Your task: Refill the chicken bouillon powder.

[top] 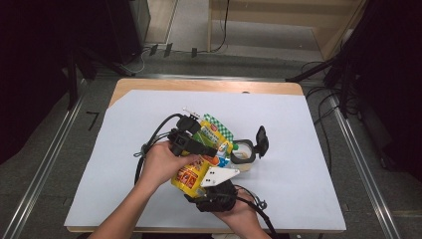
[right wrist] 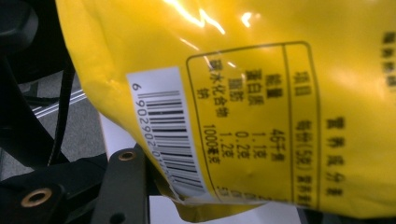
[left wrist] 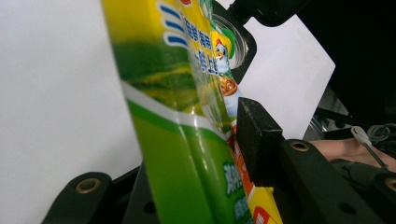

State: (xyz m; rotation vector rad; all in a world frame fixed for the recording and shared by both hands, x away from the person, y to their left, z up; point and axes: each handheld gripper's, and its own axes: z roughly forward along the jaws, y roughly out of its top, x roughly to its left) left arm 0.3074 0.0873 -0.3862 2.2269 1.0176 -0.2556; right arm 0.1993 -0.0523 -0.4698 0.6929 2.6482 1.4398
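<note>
A yellow and green printed pouch (top: 201,159) hangs tilted over the white sheet, held from two sides. My left gripper (top: 211,149) comes in from the left and is shut on the pouch's upper half. In the left gripper view the pouch (left wrist: 177,116) runs up between the jaws, and one black pad (left wrist: 254,140) presses its side. My right gripper (top: 201,185), with its grey plate on top, is shut on the pouch's lower end from the near side. Its own view has the pouch's yellow back (right wrist: 261,93) with a barcode label across the jaws.
A round open jar (top: 243,152) with a black hinged lid (top: 261,141) lies just right of the pouch; its mouth (left wrist: 238,42) is behind the pouch. A white sheet (top: 298,129) covers the wooden table (top: 209,85). Cables trail from both grippers.
</note>
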